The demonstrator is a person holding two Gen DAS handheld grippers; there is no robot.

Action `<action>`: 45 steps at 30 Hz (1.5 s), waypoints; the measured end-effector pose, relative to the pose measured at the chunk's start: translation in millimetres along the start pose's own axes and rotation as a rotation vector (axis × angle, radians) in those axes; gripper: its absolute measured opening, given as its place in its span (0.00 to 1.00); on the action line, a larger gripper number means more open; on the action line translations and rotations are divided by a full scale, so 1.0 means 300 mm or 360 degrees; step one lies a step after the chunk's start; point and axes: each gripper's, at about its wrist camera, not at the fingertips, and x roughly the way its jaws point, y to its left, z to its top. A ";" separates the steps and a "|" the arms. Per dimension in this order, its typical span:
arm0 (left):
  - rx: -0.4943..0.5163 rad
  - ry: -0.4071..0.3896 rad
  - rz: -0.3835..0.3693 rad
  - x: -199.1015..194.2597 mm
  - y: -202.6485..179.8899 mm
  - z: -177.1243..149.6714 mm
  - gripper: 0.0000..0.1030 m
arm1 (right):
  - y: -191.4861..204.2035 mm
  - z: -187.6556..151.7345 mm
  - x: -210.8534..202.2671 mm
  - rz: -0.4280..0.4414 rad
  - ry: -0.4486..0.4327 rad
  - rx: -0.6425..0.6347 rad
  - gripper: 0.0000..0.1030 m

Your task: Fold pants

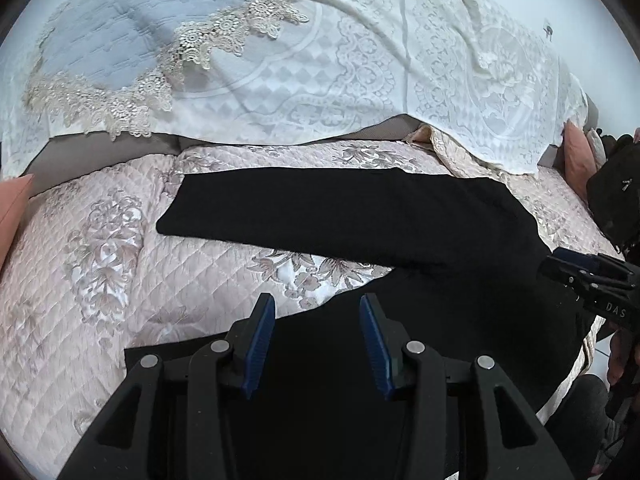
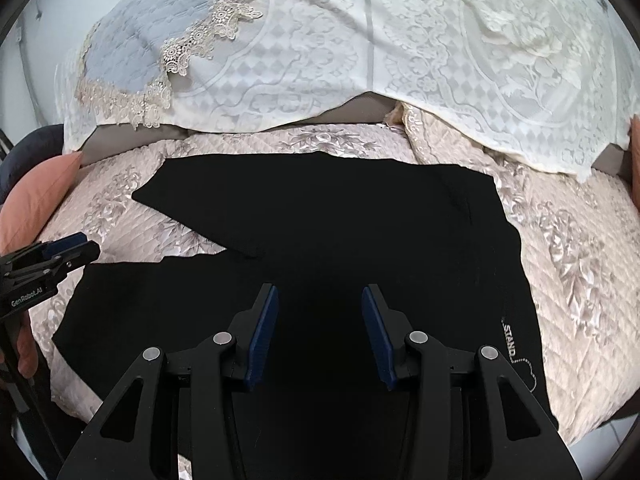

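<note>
Black pants (image 1: 340,208) lie flat on a pink quilted bedcover (image 1: 100,260), the two legs spread in a V toward the left. My left gripper (image 1: 317,304) hovers open over the near leg, with nothing between its blue pads. In the right wrist view the pants (image 2: 340,208) fill the middle, with white lettering (image 2: 508,336) near the right edge. My right gripper (image 2: 320,292) is open above the seat area and holds nothing. Each gripper shows in the other's view: the right gripper (image 1: 576,268) at the right edge, the left gripper (image 2: 80,246) at the left.
A white lace cover (image 1: 360,80) and a grey-blue lace-trimmed cloth (image 1: 120,28) drape the backrest behind the bed. Salmon pillows (image 1: 12,208) (image 1: 576,156) sit at both ends. A black bag (image 1: 612,200) stands at the right. A hand (image 2: 24,344) holds the left gripper.
</note>
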 end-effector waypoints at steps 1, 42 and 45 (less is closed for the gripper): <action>-0.0002 0.0008 -0.0010 0.004 0.000 0.003 0.45 | 0.001 0.005 0.003 0.0001 0.0000 -0.0001 0.43; 0.0306 0.0143 -0.0054 0.504 0.161 0.349 0.45 | -0.138 0.350 0.468 0.0106 0.0162 -0.0397 0.48; 0.0337 0.0161 -0.0052 0.576 0.188 0.384 0.45 | -0.168 0.397 0.533 0.0123 0.0186 -0.0442 0.48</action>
